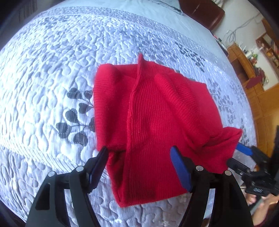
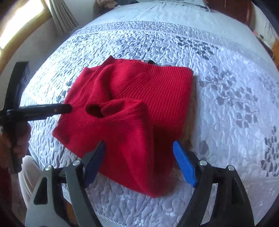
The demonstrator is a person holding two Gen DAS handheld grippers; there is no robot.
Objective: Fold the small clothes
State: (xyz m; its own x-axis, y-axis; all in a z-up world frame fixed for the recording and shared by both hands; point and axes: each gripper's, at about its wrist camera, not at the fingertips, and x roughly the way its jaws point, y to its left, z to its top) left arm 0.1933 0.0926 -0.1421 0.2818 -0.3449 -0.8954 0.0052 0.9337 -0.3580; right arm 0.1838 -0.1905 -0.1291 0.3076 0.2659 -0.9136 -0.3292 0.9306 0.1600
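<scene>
Lying rumpled and partly folded on the quilted bed [image 2: 226, 73], the red knit garment [image 2: 132, 108] sits between both tongs; the left tongs [image 1: 139, 152] and right tongs [image 2: 139, 146] stand apart, gripping nothing.

Bed [image 2: 226, 61] w/ grey-white quilted leaf-print cover is filling the view. Daylight is coming thru window [image 2: 19, 22], curtain [image 2: 62, 15] hanging beside. Wooden shelving [image 1: 252, 73] is standing against white wall [image 1: 244, 22].

2 wrist views, close, angled down from near bed edge; both share red garment [image 1: 157, 122] [image 2: 132, 118].
</scene>
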